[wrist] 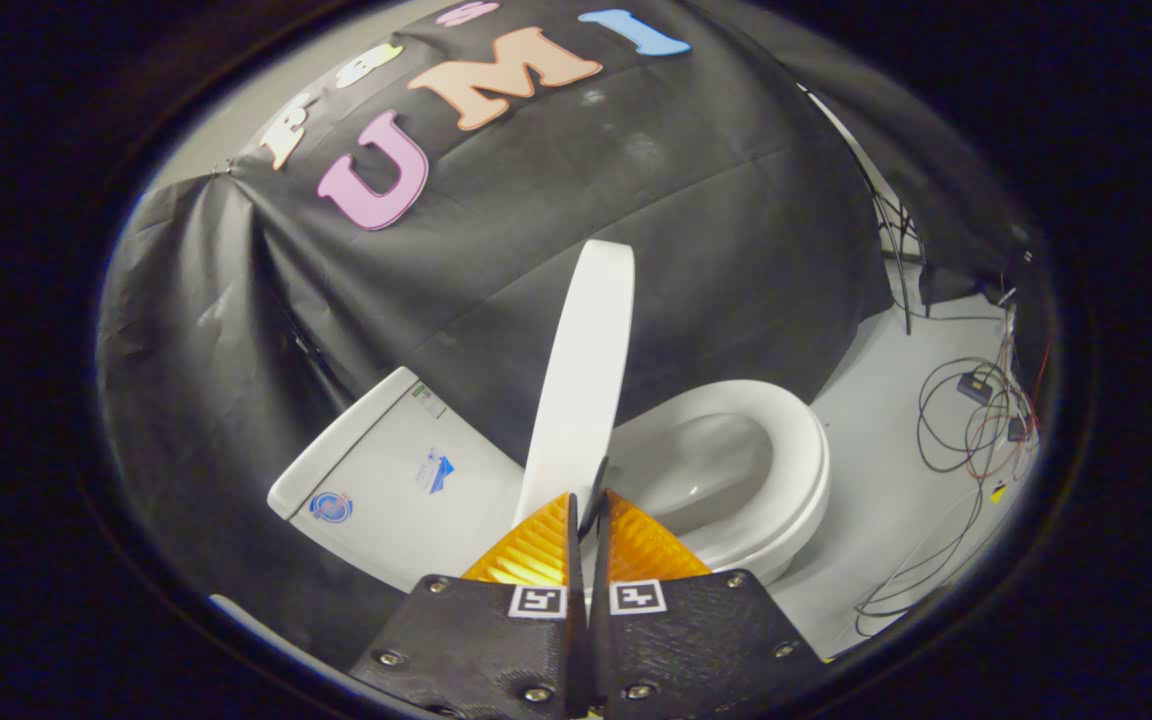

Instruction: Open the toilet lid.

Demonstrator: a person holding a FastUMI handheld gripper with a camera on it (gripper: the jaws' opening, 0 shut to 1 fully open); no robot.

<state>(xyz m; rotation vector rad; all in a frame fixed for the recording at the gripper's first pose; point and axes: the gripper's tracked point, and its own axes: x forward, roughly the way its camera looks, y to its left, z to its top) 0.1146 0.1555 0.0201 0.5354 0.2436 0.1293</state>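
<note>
Gripper: fingers drawn narrow, nearly together, pinching the near edge of the toilet lid; the lid stands raised on edge, close to upright. Judgement: lid looks almost fully open, so ease it the last way back toward the tank left of the lid rather than letting it drop, and release only once it rests. Right of the lid the seat lies down over the bowl; further right, pale floor with loose cables.
</note>
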